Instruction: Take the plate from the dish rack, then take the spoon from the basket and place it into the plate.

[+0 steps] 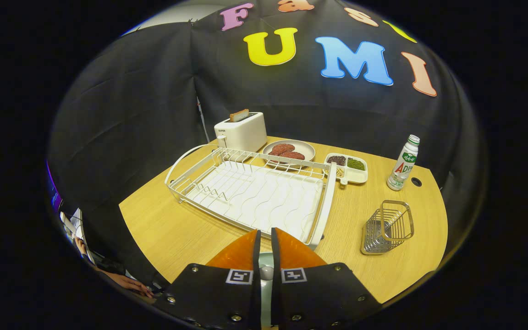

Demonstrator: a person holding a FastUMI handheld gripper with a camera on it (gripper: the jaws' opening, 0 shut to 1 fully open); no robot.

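Note:
My gripper (265,232) hangs above the near edge of the white wire dish rack (178,182), its fingers drawn almost together. A thin pale handle with a rounded end, seemingly the spoon (266,273), is pinched in the narrow gap between them. No dishes stand in the rack. Right of the fingers, the metal wire basket (387,227) has nothing in it. What lies on the table directly under the gripper is hidden by the fingers, apart from a pale sliver in the gap.
Beyond the rack stand a white toaster (241,130) with toast, a plate (310,147) of reddish patties and a sectioned tray (354,178) of beans. A bottle (404,162) stands far right. A person's hand (126,282) is below the wooden table (172,229) edge.

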